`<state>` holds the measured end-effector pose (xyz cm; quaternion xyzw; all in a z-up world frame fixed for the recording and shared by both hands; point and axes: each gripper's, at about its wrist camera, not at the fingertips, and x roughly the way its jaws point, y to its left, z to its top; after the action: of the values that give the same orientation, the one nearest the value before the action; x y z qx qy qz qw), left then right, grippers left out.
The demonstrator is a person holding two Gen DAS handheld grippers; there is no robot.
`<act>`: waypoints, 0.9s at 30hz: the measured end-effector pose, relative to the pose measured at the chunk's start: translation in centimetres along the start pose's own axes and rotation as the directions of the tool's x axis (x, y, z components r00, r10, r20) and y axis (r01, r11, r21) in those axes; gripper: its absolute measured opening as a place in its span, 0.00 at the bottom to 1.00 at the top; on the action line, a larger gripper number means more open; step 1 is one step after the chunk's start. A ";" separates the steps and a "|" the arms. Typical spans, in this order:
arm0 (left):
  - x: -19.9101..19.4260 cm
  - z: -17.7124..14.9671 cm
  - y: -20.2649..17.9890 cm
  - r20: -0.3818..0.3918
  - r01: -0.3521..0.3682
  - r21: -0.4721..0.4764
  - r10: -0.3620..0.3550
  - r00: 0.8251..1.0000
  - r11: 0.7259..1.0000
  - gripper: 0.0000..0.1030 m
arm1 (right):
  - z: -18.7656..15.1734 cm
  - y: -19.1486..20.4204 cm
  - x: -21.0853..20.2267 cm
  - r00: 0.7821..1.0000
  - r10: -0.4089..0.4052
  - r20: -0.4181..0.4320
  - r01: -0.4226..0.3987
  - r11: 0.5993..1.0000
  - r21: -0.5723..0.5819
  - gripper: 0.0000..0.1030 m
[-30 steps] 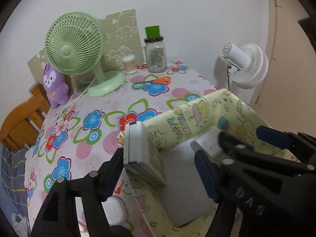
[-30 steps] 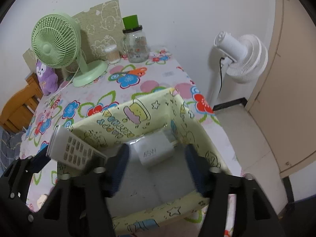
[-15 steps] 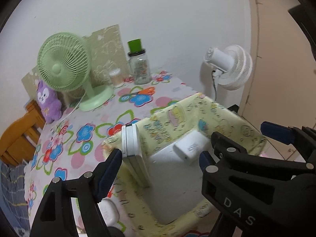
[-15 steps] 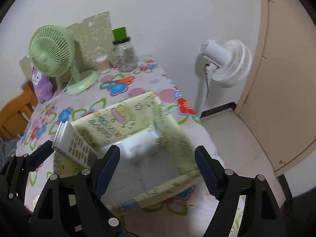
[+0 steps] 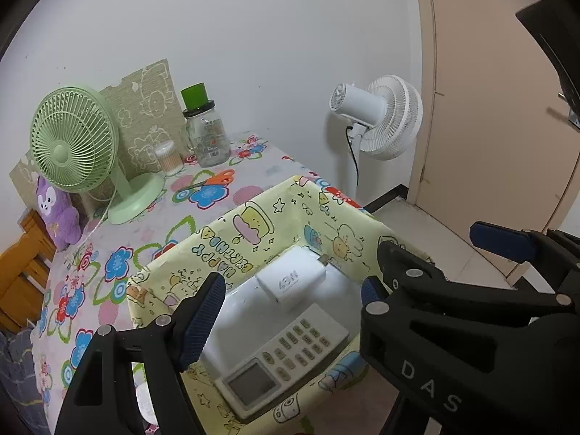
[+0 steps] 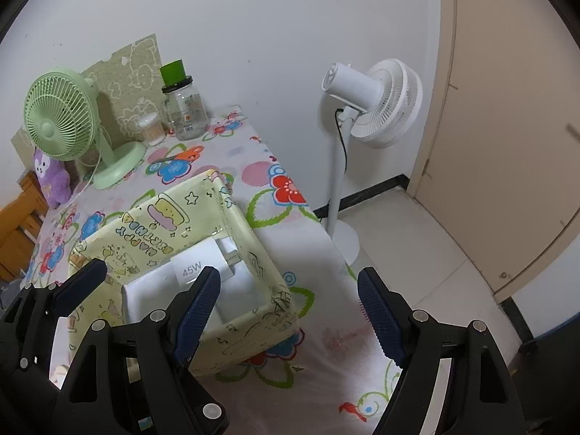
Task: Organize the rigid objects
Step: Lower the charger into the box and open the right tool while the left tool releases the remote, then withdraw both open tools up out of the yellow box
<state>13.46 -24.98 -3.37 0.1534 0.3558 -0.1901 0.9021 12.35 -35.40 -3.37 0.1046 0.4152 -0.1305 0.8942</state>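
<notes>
A yellow cartoon-print box (image 5: 232, 239) stands on the floral table near its front edge. Inside it lie a white remote control (image 5: 286, 359), face up, and a white 45W charger (image 5: 290, 279) behind it. My left gripper (image 5: 290, 311) is open and empty, just above the box. In the right wrist view the box (image 6: 253, 319) sits left of centre with the charger (image 6: 203, 264) inside; the remote is hidden there. My right gripper (image 6: 286, 311) is open and empty, above the box's right front corner. The left gripper's finger (image 6: 79, 282) shows at the left.
A green desk fan (image 5: 72, 145), a glass jar with green lid (image 5: 206, 134), a cotton-swab tub (image 5: 168, 157), orange scissors (image 5: 214, 181) and a purple plush (image 5: 58, 210) sit at the table's back. A white standing fan (image 6: 369, 108) is on the floor at right, by a door.
My left gripper let go of the remote, which went from upright at the box's left wall to lying flat inside. Both grippers pulled back and up.
</notes>
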 end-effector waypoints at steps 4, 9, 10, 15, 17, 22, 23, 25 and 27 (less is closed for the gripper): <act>-0.5 -0.3 0.6 -0.003 -0.017 -0.008 0.017 1.000 1.000 0.77 | -0.2 0.7 -0.2 1.000 0.012 0.006 -0.012 1.000 -0.019 0.79; -1.3 -1.0 1.7 -0.007 -0.040 -0.033 0.040 0.999 0.999 0.78 | -0.4 2.1 -0.7 0.999 0.030 0.012 -0.030 0.998 -0.046 0.79; -1.5 -1.2 2.0 -0.008 -0.042 -0.040 0.041 0.999 0.998 0.78 | -0.5 2.5 -0.9 0.999 0.034 0.013 -0.034 0.998 -0.054 0.79; -2.4 -2.1 3.5 -0.005 -0.056 -0.068 0.055 0.998 0.996 0.79 | -1.2 4.1 -1.7 0.999 0.039 0.028 -0.037 0.996 -0.082 0.82; -2.9 -2.5 4.1 -0.004 -0.059 -0.081 0.059 0.998 0.995 0.79 | -1.4 4.7 -2.1 0.999 0.039 0.035 -0.036 0.995 -0.091 0.83; -3.9 -3.3 5.1 0.005 -0.065 -0.097 0.066 0.998 0.993 0.82 | -2.0 5.9 -3.0 0.998 0.034 0.058 -0.028 0.993 -0.111 0.86; -4.1 -3.5 5.3 0.009 -0.062 -0.100 0.064 0.998 0.993 0.85 | -2.1 6.2 -3.3 0.997 0.031 0.072 -0.023 0.993 -0.119 0.87; -4.6 -3.9 5.7 0.020 -0.056 -0.107 0.059 0.998 0.993 0.88 | -2.5 6.7 -3.9 0.995 0.042 0.090 -0.030 0.991 -0.128 0.92; -5.1 -4.2 6.0 0.030 -0.056 -0.110 0.060 0.998 0.992 0.91 | -2.8 7.0 -4.4 0.992 0.065 0.105 -0.051 0.991 -0.124 0.95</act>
<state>10.33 -16.77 -1.92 0.1109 0.3463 -0.1465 0.9200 9.89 -27.28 -1.16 0.0552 0.3696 -0.0846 0.9237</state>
